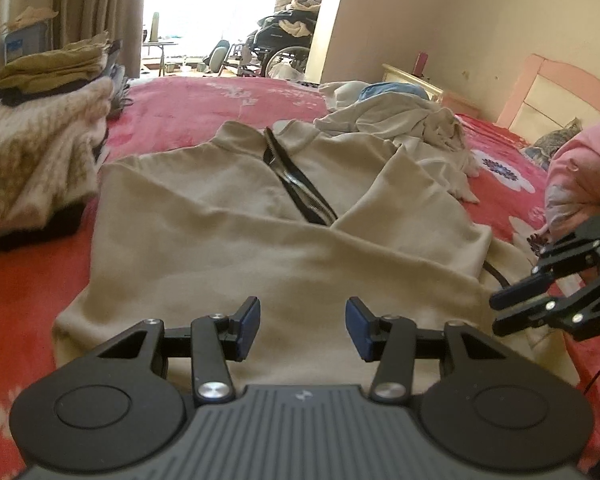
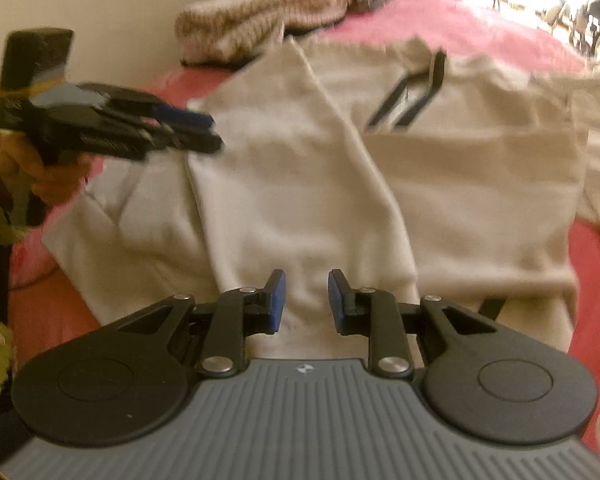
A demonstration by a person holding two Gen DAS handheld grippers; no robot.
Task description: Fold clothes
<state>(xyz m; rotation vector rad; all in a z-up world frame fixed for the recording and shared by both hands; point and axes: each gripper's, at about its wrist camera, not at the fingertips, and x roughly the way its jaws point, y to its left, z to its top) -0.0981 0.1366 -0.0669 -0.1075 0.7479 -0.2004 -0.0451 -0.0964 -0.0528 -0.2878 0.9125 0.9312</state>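
A beige zip sweater lies spread on the red bed, both sleeves seemingly folded across its front; the lengthwise fold remains. Above its hem, the left claw and right claw hover spread, gripping nothing.

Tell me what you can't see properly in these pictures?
- Beige zip sweater: its bottom hem is hidden behind the left gripper in the left wrist view.
- Same sweater in the right wrist view: blurred, so the zipper teeth can't be made out.
- Wheelchair: small and washed out by window glare.
- Pile of pale clothes: too crumpled to tell the pieces apart.
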